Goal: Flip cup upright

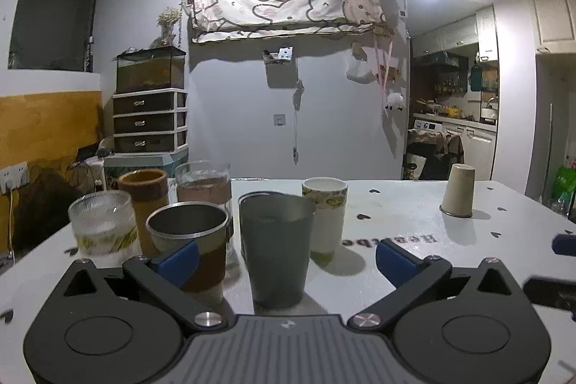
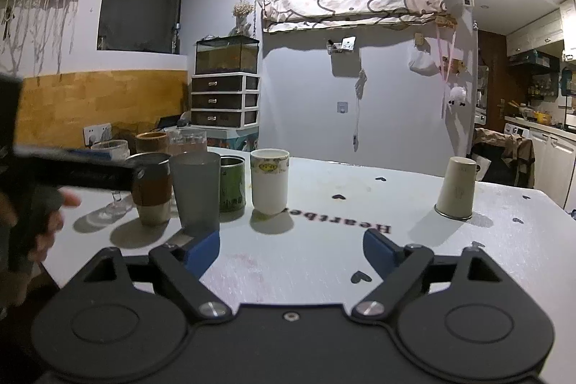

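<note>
A beige cup [image 1: 458,191] stands upside down, mouth on the white table [image 1: 396,204], alone at the far right; it also shows in the right wrist view [image 2: 456,188]. My left gripper [image 1: 286,261] is open and empty, with a grey cup [image 1: 275,247] upright just beyond its blue fingertips. My right gripper [image 2: 291,252] is open and empty over the table [image 2: 306,276], well short and left of the beige cup.
Several upright cups cluster at the left: a steel cup with a brown sleeve [image 1: 194,251], a white patterned cup [image 1: 325,215], a ribbed glass [image 1: 102,222], a brown cup [image 1: 144,200], a green tin [image 2: 232,184]. The left gripper and hand [image 2: 43,189] show at the left edge.
</note>
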